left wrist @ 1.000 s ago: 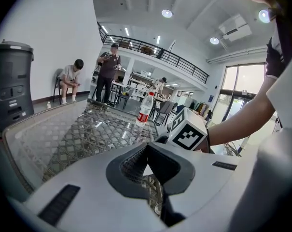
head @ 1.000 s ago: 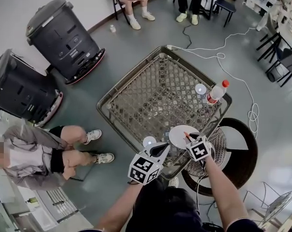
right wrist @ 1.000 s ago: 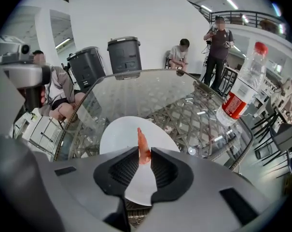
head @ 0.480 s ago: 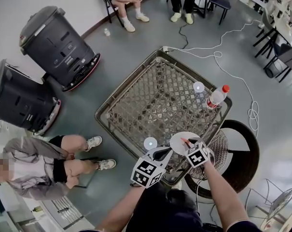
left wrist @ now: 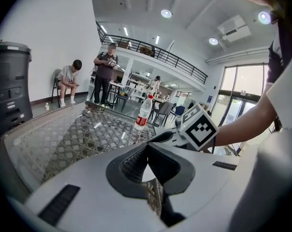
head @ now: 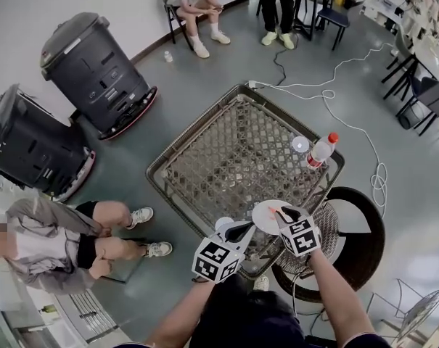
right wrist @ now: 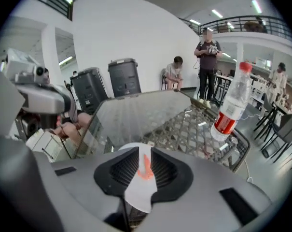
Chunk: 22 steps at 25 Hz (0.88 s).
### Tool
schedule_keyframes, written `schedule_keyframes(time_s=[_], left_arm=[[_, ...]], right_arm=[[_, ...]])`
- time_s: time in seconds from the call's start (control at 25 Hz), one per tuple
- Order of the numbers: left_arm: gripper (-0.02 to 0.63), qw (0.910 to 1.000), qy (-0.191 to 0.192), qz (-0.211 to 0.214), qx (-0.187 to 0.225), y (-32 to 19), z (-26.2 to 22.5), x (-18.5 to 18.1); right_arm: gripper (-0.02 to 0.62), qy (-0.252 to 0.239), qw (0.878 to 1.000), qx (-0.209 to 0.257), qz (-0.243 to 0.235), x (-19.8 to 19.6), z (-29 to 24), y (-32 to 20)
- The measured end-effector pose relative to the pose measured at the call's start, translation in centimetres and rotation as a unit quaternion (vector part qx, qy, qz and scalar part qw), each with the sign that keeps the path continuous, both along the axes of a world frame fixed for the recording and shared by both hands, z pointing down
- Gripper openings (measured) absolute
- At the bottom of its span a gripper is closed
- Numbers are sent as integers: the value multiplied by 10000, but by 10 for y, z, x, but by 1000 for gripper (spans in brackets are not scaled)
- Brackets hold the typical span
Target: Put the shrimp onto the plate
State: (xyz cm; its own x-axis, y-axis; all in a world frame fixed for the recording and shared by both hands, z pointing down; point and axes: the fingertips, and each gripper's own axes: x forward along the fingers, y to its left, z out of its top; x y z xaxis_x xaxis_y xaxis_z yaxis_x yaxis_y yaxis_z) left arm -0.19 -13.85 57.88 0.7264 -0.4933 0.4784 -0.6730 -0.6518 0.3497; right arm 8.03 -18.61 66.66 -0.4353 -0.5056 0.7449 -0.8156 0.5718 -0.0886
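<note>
A small orange shrimp (right wrist: 145,170) sits between the pads of my right gripper (right wrist: 145,153), which is shut on it. Directly below it is the white plate (right wrist: 136,195). In the head view the plate (head: 263,216) lies near the front edge of the glass-topped wicker table (head: 234,143), and the right gripper (head: 283,212) holds the shrimp (head: 278,209) over the plate's right side. My left gripper (head: 239,231) hovers just left of the plate. Its jaws (left wrist: 146,148) are shut with nothing held.
A water bottle with a red cap (head: 320,150) stands at the table's right edge beside a small round lid (head: 300,144). Another round lid (head: 223,224) lies by the left gripper. Two grey bins (head: 96,60) and a seated person (head: 59,238) are at left; a round chair (head: 353,230) is at right.
The head view has shifted a little. The right gripper still holds the shrimp over the plate's right side, and the left gripper stays shut beside the plate.
</note>
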Motion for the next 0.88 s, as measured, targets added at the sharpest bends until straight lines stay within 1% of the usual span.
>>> schedule_keyframes(time_s=[0.04,0.12,0.2,0.28,0.4,0.52,0.6,0.72,0.88], left_arm=[[9,10000,34,-50,53,0,-6,-1],[9,9997,104,-140,167,-1,-18,-2],[9,9992,167,-218,281,-1,-31,-3],[9,9985,229,-287,411,-2,-45,-6],[9,9969,342,-362,613,-4,-68,-8],[9,9949,463,-382,813,-5,-89,-6],[9,9933,547,-379,949,-5,-104,-2],[9,9904,649,-360,1164,-5,-127,2],[9,9875,715,-350,1363,-4,-147,3]], right_arm=[[80,-251,9995,167,24,-2,-17,-2],[5,-814,9953,525,7,-6,-54,-3],[5,-1417,9868,777,-66,-11,-87,-1],[3,-1810,9784,992,-66,-13,-114,0],[4,-2158,9677,1303,-68,-14,-151,0],[3,-2578,9530,1588,-116,-17,-187,4],[4,-2755,9438,1817,-159,-17,-210,8],[3,-2861,9336,2138,-281,-20,-239,12],[3,-2877,9260,2413,-388,-24,-267,14]])
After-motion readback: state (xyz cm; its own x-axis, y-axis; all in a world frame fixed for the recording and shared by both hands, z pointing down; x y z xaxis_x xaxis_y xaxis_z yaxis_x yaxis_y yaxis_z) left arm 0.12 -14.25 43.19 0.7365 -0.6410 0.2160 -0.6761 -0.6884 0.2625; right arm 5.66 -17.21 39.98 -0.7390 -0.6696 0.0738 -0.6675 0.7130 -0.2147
